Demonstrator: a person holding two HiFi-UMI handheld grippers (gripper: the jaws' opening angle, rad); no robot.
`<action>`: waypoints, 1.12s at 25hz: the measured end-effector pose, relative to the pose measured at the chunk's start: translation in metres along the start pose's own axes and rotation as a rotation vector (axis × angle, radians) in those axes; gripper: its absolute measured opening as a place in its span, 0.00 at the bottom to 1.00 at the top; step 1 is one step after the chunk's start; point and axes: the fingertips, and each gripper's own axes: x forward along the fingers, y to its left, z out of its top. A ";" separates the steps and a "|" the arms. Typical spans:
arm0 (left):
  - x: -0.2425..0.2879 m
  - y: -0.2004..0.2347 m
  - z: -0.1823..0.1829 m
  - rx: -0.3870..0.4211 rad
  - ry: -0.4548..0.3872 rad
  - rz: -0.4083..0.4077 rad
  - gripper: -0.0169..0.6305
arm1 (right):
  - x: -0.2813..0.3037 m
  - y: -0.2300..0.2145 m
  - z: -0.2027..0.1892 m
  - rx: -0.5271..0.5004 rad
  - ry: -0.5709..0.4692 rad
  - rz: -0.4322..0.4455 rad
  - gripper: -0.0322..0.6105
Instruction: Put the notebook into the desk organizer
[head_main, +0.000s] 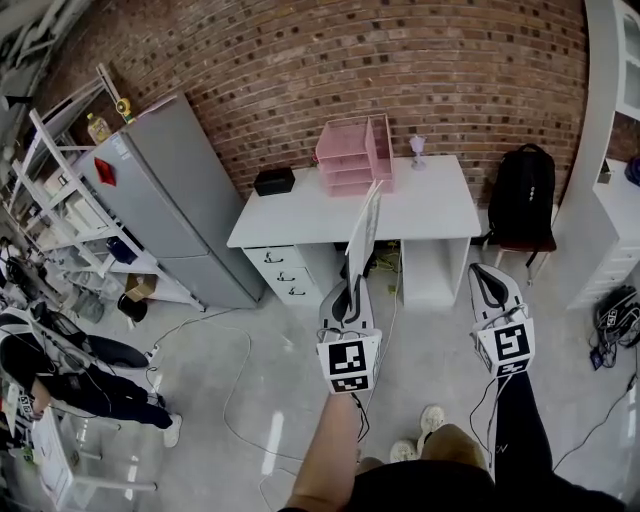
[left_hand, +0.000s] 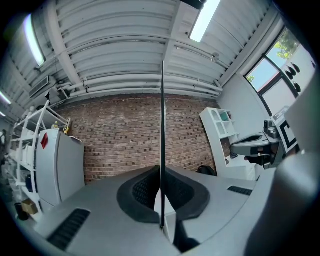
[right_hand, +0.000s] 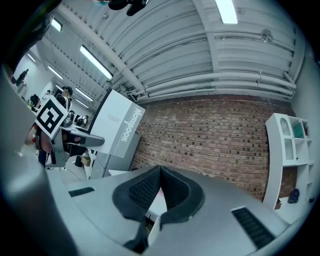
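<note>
My left gripper (head_main: 352, 292) is shut on the lower edge of a thin white notebook (head_main: 366, 232) and holds it upright in front of the white desk (head_main: 420, 210). In the left gripper view the notebook (left_hand: 162, 130) shows edge-on as a dark line pinched between the pads of the left gripper (left_hand: 161, 172). The pink desk organizer (head_main: 355, 155) stands at the back of the desk, well beyond the notebook. Off to the right, my right gripper (head_main: 487, 274) hangs shut and empty; its view shows the right gripper (right_hand: 159, 171) with pads together and the notebook (right_hand: 120, 131) to its left.
A black box (head_main: 274, 181) sits on the desk's left end, a small vase (head_main: 417, 148) near the organizer. A grey fridge (head_main: 170, 205) and metal shelves (head_main: 60, 190) stand left. A black backpack (head_main: 522, 192) rests on a chair at right. Cables cross the floor; a seated person (head_main: 70, 375) is far left.
</note>
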 end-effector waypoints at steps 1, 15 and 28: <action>0.003 0.000 -0.003 -0.002 0.005 -0.002 0.06 | 0.001 -0.001 -0.004 0.001 0.004 -0.002 0.08; 0.102 -0.015 -0.026 -0.012 0.025 -0.028 0.06 | 0.067 -0.065 -0.052 0.047 0.009 -0.009 0.08; 0.234 -0.005 -0.031 -0.014 0.019 0.013 0.06 | 0.183 -0.139 -0.081 0.057 -0.023 0.031 0.08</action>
